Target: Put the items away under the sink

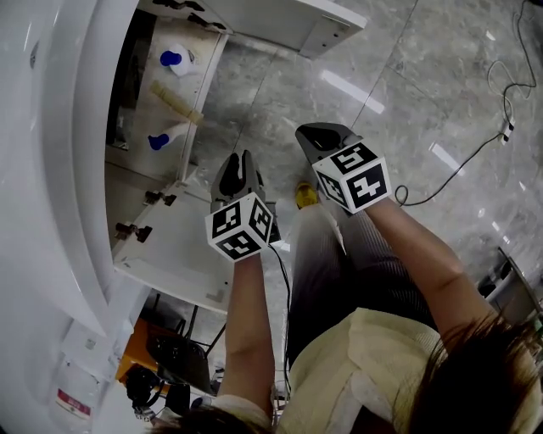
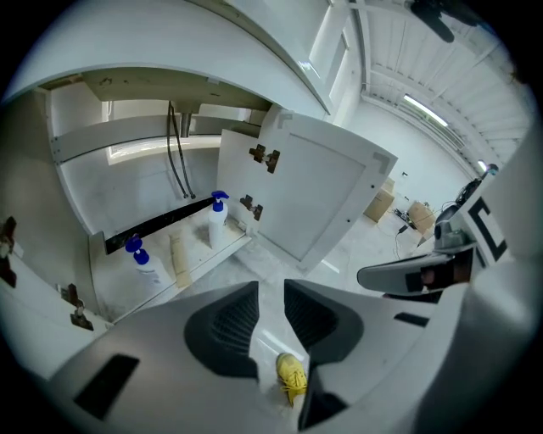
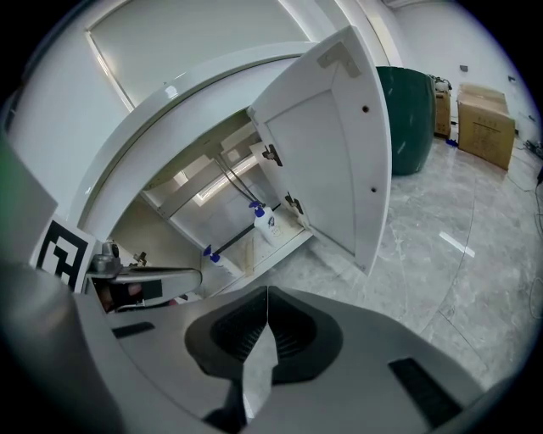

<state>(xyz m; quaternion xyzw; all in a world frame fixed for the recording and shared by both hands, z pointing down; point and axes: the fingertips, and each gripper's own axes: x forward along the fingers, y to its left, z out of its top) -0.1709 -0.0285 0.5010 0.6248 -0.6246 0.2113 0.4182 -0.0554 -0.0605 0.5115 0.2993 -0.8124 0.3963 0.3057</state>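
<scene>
The open cabinet under the sink (image 1: 144, 110) holds two white bottles with blue caps (image 1: 174, 59) (image 1: 163, 139) and a beige tube (image 1: 176, 102) lying between them. The same bottles (image 2: 218, 219) (image 2: 144, 261) show in the left gripper view. My left gripper (image 1: 243, 161) (image 2: 270, 292) hovers over the floor in front of the cabinet, its jaws a narrow gap apart with nothing between them. My right gripper (image 1: 321, 134) (image 3: 267, 292) is beside it, further from the cabinet, its jaws shut and empty.
Both cabinet doors (image 1: 170, 254) (image 1: 288, 21) stand swung out over the grey stone floor. A yellow shoe (image 1: 305, 195) of the person is below the grippers. A black cable (image 1: 475, 153) runs over the floor at right. A green bin (image 3: 416, 119) and cardboard boxes (image 3: 485, 123) stand further off.
</scene>
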